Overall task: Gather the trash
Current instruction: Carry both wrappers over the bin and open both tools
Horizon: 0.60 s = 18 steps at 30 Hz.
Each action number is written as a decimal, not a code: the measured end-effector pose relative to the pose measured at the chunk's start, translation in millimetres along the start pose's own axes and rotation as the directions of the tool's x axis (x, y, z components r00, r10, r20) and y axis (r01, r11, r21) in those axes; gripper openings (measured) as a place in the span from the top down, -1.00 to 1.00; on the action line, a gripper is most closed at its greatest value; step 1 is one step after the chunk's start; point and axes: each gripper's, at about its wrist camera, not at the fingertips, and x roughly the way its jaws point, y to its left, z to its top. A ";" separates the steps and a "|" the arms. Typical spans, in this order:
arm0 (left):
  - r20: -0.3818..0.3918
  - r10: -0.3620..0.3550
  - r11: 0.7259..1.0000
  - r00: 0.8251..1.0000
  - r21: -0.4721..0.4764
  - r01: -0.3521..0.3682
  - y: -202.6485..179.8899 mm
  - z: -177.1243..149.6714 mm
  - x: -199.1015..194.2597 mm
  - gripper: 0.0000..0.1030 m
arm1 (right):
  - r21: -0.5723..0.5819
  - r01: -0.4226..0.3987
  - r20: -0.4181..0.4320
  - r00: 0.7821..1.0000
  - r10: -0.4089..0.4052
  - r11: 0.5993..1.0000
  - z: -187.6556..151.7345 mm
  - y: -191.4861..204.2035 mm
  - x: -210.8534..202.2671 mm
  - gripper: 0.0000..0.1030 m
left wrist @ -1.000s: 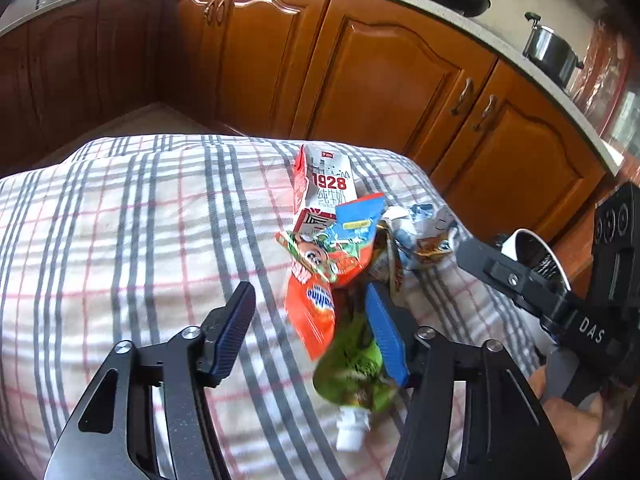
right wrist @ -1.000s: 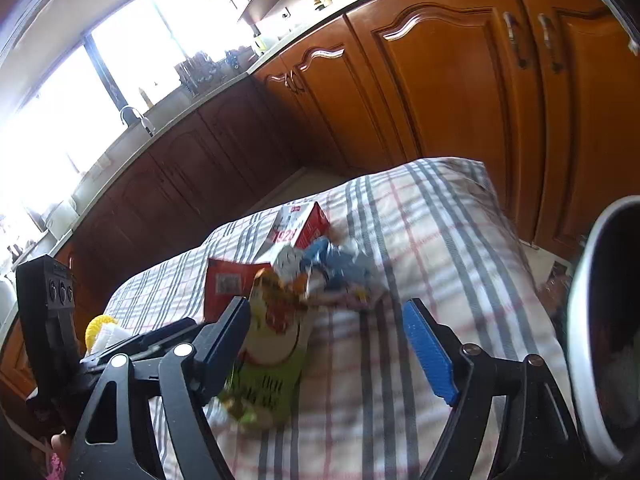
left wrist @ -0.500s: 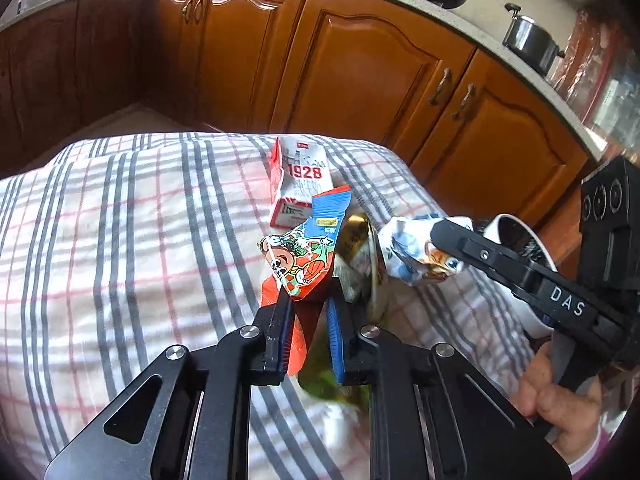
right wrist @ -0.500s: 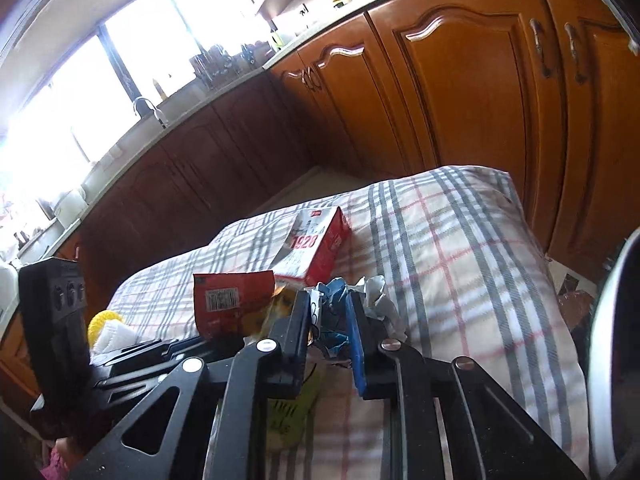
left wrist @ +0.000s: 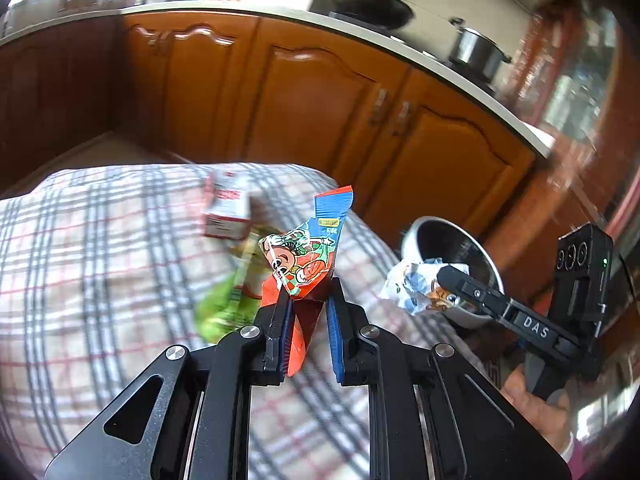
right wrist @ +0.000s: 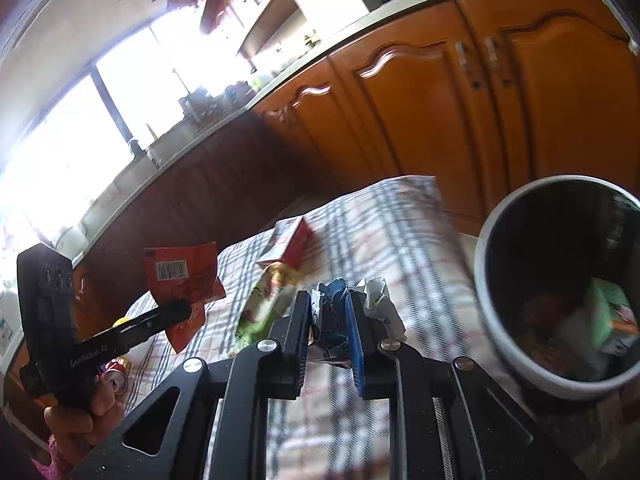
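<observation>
My left gripper point(left wrist: 307, 300) is shut on a red and blue snack wrapper point(left wrist: 306, 256), lifted clear of the plaid cloth point(left wrist: 100, 280). The same wrapper point(right wrist: 182, 276) shows its barcode side in the right wrist view, in the left gripper point(right wrist: 180, 312). My right gripper point(right wrist: 330, 312) is shut on a crumpled white and blue wrapper point(right wrist: 334, 308); that wrapper point(left wrist: 412, 286) hangs near the rim of the round trash bin point(left wrist: 448, 248). The bin point(right wrist: 496, 320) stands beside the table at the right with trash inside. A red and white carton point(left wrist: 228, 212) and a green pouch point(left wrist: 228, 300) lie on the cloth.
Wooden kitchen cabinets point(left wrist: 320, 120) run behind the table under a countertop with a pan point(left wrist: 360, 4) and a pot point(left wrist: 476, 48). A drink can point(right wrist: 116, 372) lies near the left hand point(right wrist: 80, 420). A bright window point(right wrist: 80, 140) fills the left.
Both grippers closed on wrappers in the pile and lifted them off the cloth. The right one carried its crumpled wrapper toward the bin, which now shows large at right.
</observation>
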 end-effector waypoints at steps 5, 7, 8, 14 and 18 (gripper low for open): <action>-0.048 -0.047 0.998 0.998 0.035 0.049 -34.3 -11.5 19.7 0.73 | 0.043 0.042 0.031 0.999 -0.043 0.998 -3.1 -23.8 -27.1 0.65; -0.064 -0.064 0.997 0.996 0.048 0.067 -46.3 -14.4 25.5 0.73 | 0.053 0.057 0.040 0.997 -0.059 0.997 -3.3 -31.9 -35.3 0.65; -0.072 -0.074 0.995 0.995 0.055 0.078 -53.2 -15.7 28.7 0.73 | 0.061 0.063 0.044 0.997 -0.066 0.996 -3.2 -37.3 -40.8 0.65; -0.108 -0.116 0.988 0.987 0.092 0.126 -89.9 -18.4 47.8 0.73 | 0.095 0.100 0.081 0.991 -0.108 0.990 -2.8 -62.6 -66.3 0.65; -0.122 -0.131 0.983 0.984 0.116 0.145 -106.7 -18.0 56.7 0.73 | 0.121 0.125 0.102 0.985 -0.137 0.985 0.7 -81.4 -81.2 0.65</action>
